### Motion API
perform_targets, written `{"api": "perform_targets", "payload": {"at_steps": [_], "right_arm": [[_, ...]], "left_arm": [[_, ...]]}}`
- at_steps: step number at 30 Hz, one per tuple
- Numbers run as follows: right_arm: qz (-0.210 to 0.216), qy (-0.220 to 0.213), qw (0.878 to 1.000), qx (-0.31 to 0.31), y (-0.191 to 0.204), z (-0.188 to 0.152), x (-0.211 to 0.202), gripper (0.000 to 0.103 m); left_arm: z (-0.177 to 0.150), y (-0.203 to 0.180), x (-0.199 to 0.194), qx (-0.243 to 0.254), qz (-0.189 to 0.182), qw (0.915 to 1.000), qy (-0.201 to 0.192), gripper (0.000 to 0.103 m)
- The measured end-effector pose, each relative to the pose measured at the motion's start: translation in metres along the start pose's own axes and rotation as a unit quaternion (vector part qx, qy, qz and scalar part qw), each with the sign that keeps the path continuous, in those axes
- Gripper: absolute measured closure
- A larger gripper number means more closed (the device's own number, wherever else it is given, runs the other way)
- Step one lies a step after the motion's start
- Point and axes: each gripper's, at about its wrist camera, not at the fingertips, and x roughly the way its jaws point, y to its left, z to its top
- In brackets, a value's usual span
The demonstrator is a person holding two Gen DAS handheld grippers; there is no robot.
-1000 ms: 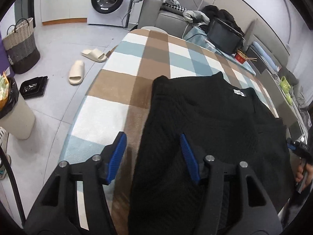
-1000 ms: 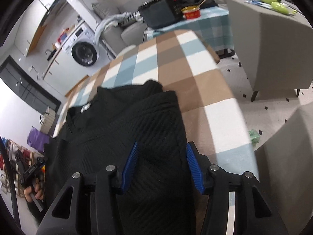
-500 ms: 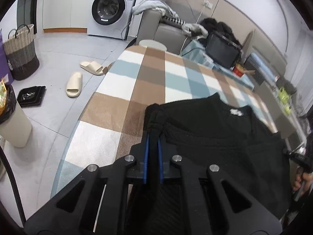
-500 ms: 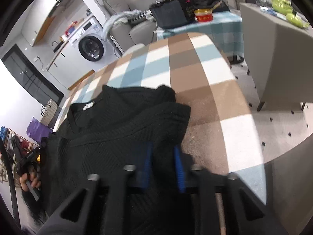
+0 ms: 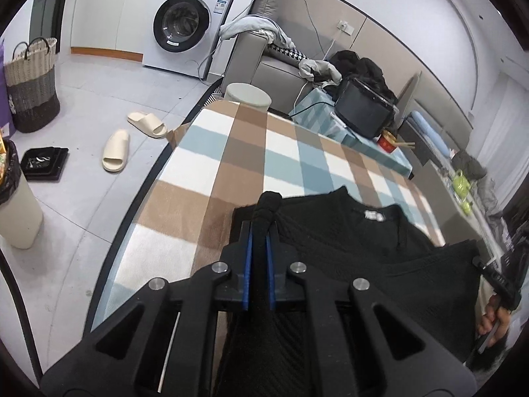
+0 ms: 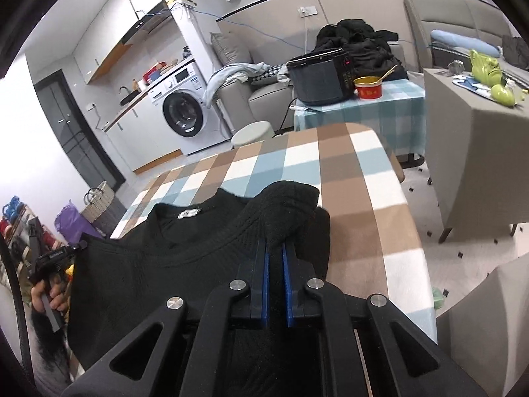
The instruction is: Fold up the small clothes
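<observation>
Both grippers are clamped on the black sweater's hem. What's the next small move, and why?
Probably carry both pinched corners forward toward the collar label. The left gripper and right gripper each hold a bunched fold of the black sweater, lifted above the checked blanket, while the collar end lies flat ahead. That would fold it in half.

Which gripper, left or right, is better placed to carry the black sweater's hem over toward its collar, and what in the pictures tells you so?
Neither clearly. The left gripper and right gripper are each clamped on a bunched corner of the black sweater, both near the collar label. The fold probably needs both moving together.
</observation>
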Motion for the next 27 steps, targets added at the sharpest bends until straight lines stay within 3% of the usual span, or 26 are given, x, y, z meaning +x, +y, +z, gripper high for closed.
{"api": "perform_targets", "payload": {"at_steps": [6,9,11,12,14,18,22,25,27], "right_arm": [[-0.025,-0.040,0.998,0.037,-0.003,0.028,0.004,0.097],[-0.048,-0.050,0.995,0.074,-0.012,0.044,0.019,0.097],[-0.089,-0.041,0.992,0.083,-0.018,0.049,0.033,0.081],[-0.110,-0.042,0.990,0.082,-0.022,0.050,0.039,0.077],[-0.099,-0.018,0.989,0.104,-0.035,0.046,0.049,0.077],[-0.097,0.028,0.990,0.101,-0.041,0.032,0.051,0.076],[-0.080,0.065,0.991,0.090,-0.034,0.016,0.044,0.061],[-0.074,0.079,0.992,0.059,-0.016,0.001,0.036,0.058],[-0.069,0.093,0.993,0.035,-0.003,-0.011,0.032,0.046]], "left_arm": [[0.035,-0.001,0.007,-0.011,-0.001,0.9997,-0.023,0.099],[0.053,-0.001,0.022,-0.018,0.016,0.9993,-0.029,0.098],[0.058,0.002,0.036,-0.031,0.047,0.9982,-0.022,0.095],[0.058,0.005,0.043,-0.039,0.066,0.9970,-0.015,0.092],[0.054,0.011,0.048,-0.044,0.065,0.9969,-0.005,0.089],[0.036,0.018,0.040,-0.040,0.062,0.9972,0.006,0.074],[0.017,0.018,0.021,-0.043,0.053,0.9976,0.012,0.057],[-0.002,0.008,-0.002,-0.025,0.053,0.9983,0.008,0.048],[-0.015,-0.004,-0.013,0.000,0.058,0.9982,0.011,0.041]]}}
